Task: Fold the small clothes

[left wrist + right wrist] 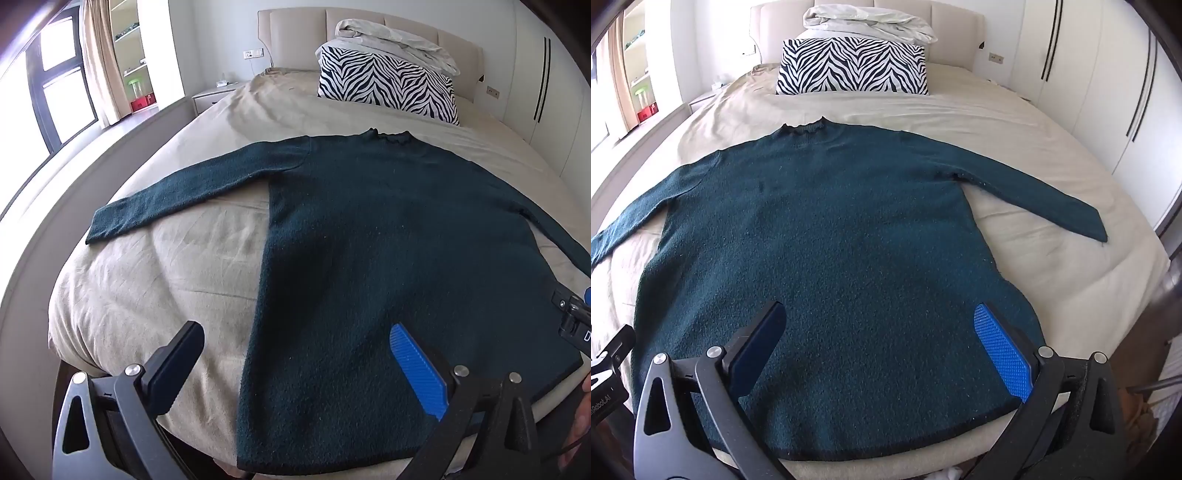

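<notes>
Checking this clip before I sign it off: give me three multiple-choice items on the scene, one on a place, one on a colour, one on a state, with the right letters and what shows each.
1. Where does the zebra-print pillow lie?
A. at the head of the bed, beyond the sweater's collar
B. on top of the sweater
C. on the floor

2. What colour is the sweater?
A. red
B. dark teal green
C. white

3. How does the sweater lie?
A. folded in half
B. rolled into a bundle
C. spread flat, both sleeves out to the sides

Answers:
1 A: it leans by the headboard, with bare beige sheet between it and the collar.
2 B: the whole knit is dark teal green in both views.
3 C: the body is flat, the left sleeve and right sleeve stretch outward, unfolded.
</notes>
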Tool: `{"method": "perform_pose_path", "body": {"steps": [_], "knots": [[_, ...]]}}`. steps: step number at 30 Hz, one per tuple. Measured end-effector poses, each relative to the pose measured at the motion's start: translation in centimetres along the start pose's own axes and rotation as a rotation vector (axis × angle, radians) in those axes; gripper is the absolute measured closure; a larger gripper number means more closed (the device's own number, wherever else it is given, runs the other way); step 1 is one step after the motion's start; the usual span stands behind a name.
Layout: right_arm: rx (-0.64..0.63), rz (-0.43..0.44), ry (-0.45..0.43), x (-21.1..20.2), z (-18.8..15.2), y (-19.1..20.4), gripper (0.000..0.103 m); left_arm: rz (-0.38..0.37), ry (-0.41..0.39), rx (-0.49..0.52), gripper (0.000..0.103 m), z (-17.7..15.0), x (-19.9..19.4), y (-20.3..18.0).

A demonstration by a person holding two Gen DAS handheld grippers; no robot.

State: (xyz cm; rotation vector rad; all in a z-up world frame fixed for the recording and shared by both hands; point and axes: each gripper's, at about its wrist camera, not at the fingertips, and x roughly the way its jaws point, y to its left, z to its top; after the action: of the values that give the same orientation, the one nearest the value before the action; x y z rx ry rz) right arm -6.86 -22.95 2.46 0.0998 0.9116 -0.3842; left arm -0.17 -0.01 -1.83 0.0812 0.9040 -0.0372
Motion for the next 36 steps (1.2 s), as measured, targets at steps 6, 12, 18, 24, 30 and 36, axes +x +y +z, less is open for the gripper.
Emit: {"method": "perform_pose_path", "body": {"steps": [6,12,18,24,30,36], "knots": [[-0.001,0.000,0.001,0.06,-0.08,0.06,0.000,-0.004,0.006,-0.005,0.000,0.14,0.05,0.10],[-0.006,0.000,0.002,0.21,-0.37,0.17,0.000,-0.004,0.007,-0.005,0.000,0.11,0.06,0.06],[-0.006,-0.003,0.005,0.24,-0.52,0.37,0.000,-0.006,0.009,-0.005,0.000,0.07,0.09,0.08],[-0.007,-0.002,0.008,0.37,-0.47,0.38,0.000,-0.006,0.010,-0.005,0.000,0.10,0.13,0.06],[-0.008,-0.002,0.009,0.43,-0.58,0.45,0.000,-0.007,0.012,-0.008,0.000,-0.10,0.21,0.01],[-0.011,-0.002,0.012,0.52,-0.78,0.60,0.000,-0.009,0.018,-0.010,0.000,-0.48,0.49,-0.04]]}}
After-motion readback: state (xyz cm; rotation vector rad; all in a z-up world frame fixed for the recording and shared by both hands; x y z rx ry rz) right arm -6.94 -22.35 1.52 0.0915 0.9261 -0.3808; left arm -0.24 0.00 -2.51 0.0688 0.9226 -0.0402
